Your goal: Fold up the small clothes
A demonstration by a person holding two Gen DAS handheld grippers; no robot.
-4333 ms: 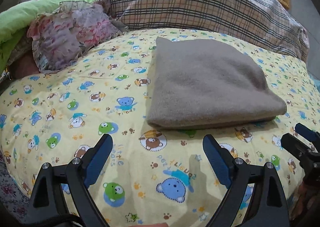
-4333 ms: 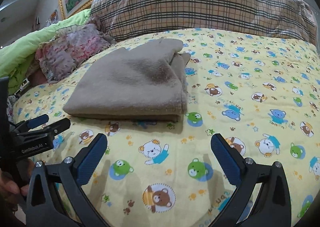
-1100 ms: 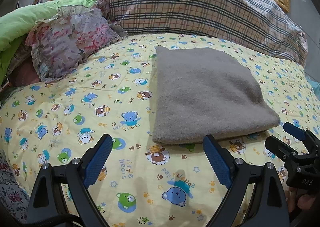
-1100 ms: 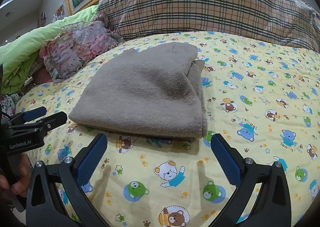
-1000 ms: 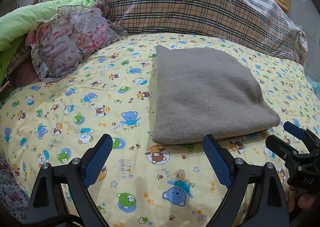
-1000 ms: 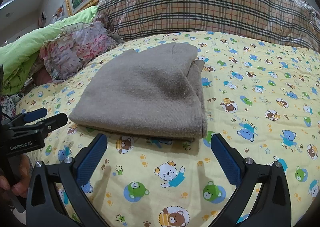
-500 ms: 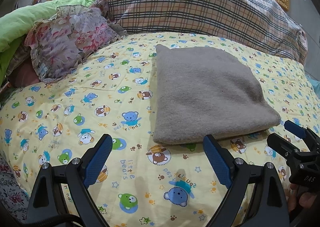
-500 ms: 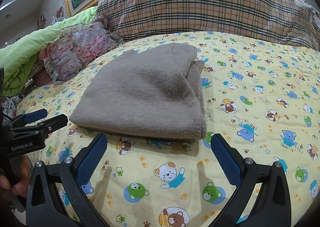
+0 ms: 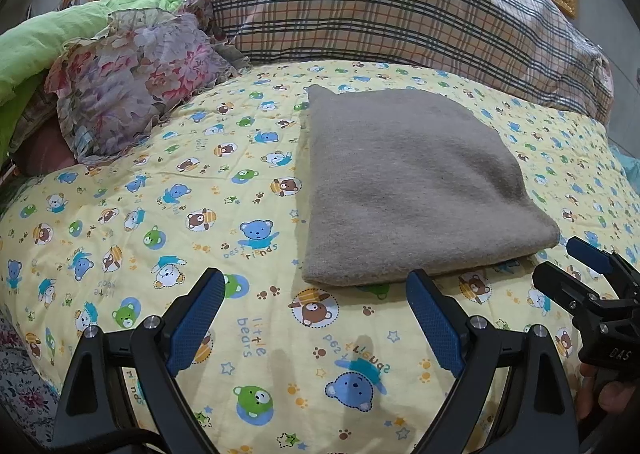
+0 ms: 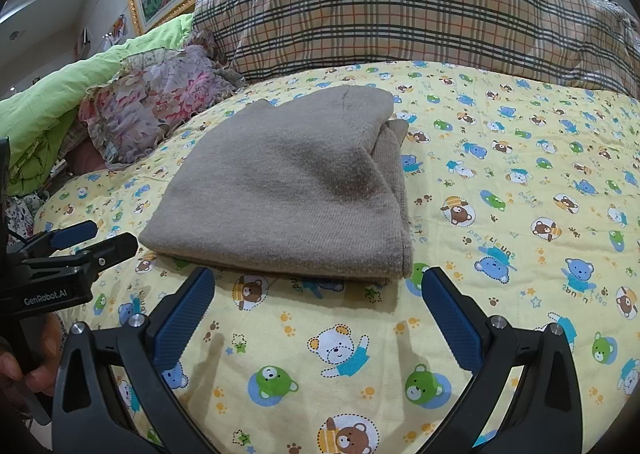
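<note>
The grey-brown knitted garment, folded into a thick soft rectangle point(image 9: 404, 189), lies flat on the yellow quilted bedspread printed with little cartoon bears point(image 9: 160, 213), just ahead of both tools and a little to the right of the left gripper point(image 9: 316, 314), whose blue-padded jaws stand wide apart with nothing between them. The right gripper point(image 10: 316, 314) hangs the same way, spread wide and empty, with the near folded edge of the knit just beyond its fingertips and between them. I would judge the piece light and limp, a fuzzy wool-like cloth that gives no slip but sags and unfolds if lifted by one layer only; the stacked layers show at its right side in the right wrist view, so a pinch there or at a near corner should take in the whole thickness. The soft bed underneath yields, so a jaw can press under the edge. Beyond the garment a large plaid pillow in beige, orange and dark green point(image 9: 400, 5) runs across the head of the bed, and off to the left of the jaws sit a ruffled floral cushion in pink and purple point(image 9: 132, 77) and a lime-green blanket point(image 9: 48, 41), all well apart. Nothing lies between the jaws and the knit.
</note>
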